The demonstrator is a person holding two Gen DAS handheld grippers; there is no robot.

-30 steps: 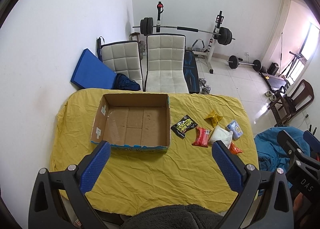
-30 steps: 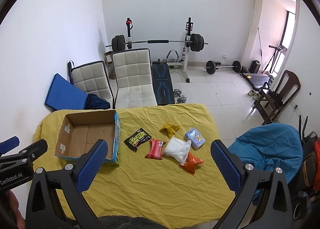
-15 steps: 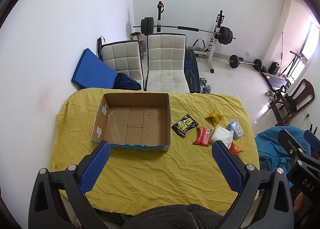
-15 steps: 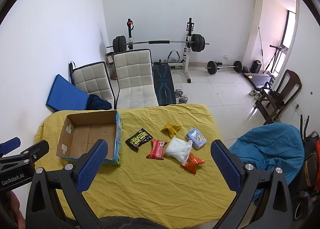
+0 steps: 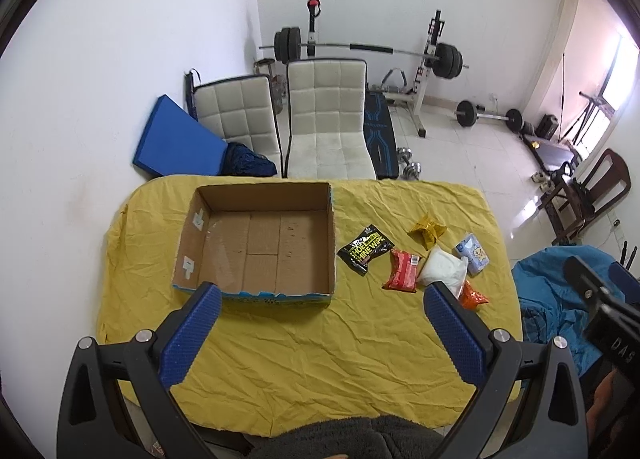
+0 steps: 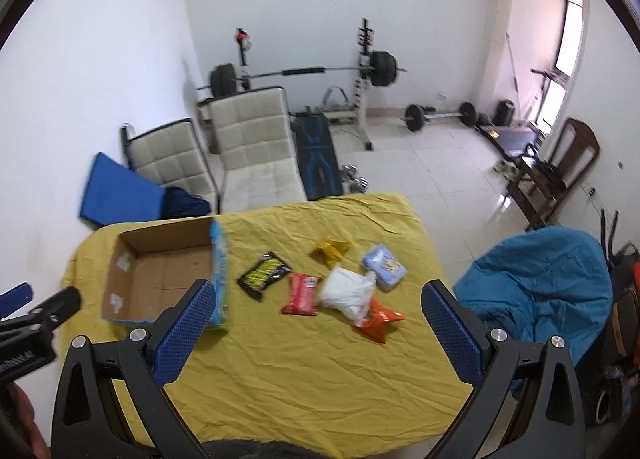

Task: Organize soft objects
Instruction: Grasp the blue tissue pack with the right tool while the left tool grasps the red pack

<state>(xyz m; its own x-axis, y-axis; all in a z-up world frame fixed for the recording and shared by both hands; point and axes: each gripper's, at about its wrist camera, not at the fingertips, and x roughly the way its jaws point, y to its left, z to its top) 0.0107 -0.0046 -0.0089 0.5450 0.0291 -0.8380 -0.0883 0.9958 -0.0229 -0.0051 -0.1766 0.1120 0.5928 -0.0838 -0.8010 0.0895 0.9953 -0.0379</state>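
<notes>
An open, empty cardboard box sits on the left of the yellow-covered table. To its right lie several soft packets: a black one, a red one, a white pouch, a yellow one, a light blue one and an orange one. My left gripper and right gripper are both open and empty, held above the table's near side.
Two white padded chairs stand behind the table, with a blue mat against the wall. A barbell rack and weights are at the back. A blue beanbag sits right of the table, a wooden chair beyond it.
My right gripper has tilted and moved in towards the packets, which now look larger and blurred. The left gripper has barely moved. Nothing on the table has shifted.
</notes>
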